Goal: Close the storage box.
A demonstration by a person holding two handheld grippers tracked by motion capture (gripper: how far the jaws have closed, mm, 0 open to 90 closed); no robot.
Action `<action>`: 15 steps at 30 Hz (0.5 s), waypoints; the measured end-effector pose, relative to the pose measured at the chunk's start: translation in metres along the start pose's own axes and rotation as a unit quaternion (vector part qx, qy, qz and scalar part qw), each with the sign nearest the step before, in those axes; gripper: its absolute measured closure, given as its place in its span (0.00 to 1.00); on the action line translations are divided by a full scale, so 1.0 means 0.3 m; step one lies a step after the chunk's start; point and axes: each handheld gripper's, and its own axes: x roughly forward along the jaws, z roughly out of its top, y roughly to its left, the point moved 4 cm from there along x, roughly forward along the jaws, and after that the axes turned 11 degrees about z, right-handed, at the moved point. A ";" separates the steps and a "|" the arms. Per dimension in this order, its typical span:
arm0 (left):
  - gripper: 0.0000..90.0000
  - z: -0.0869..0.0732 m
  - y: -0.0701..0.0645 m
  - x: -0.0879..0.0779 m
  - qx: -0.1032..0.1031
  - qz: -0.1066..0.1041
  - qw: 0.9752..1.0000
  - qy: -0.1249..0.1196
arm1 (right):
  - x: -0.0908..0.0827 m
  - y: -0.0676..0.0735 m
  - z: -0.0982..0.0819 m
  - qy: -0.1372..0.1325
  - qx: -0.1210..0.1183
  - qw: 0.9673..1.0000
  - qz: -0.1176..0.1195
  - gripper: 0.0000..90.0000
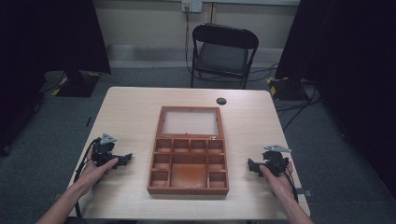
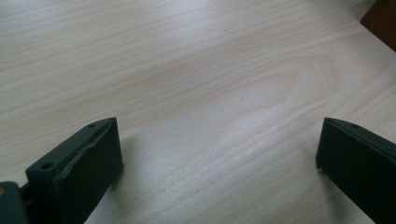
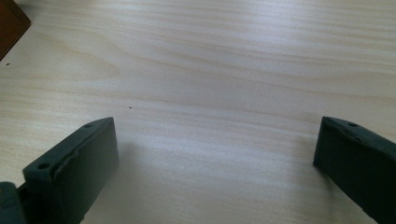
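- The reddish-brown wooden compartment box (image 1: 188, 154), lid open, lies between both sets of fingers, long axis running away from the person.
- Left fingers (image 1: 125, 158) and right fingers (image 1: 252, 166) point inward, about equally near, spread apart and empty on the pale wooden desk (image 1: 130, 116).

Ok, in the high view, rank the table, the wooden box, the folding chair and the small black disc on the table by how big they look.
1. Table
2. Wooden box
3. Folding chair, though it stands farther off, so this spot is unsure
4. Black disc

matt pale wood-grain table (image 1: 130, 112), glossy reddish-brown wooden box (image 1: 188, 185), matt black jaws
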 end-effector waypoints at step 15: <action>0.18 0.002 0.011 -0.025 0.021 -0.013 1.000 -0.002 | -0.003 0.042 0.030 0.011 -0.007 0.999 0.040 0.16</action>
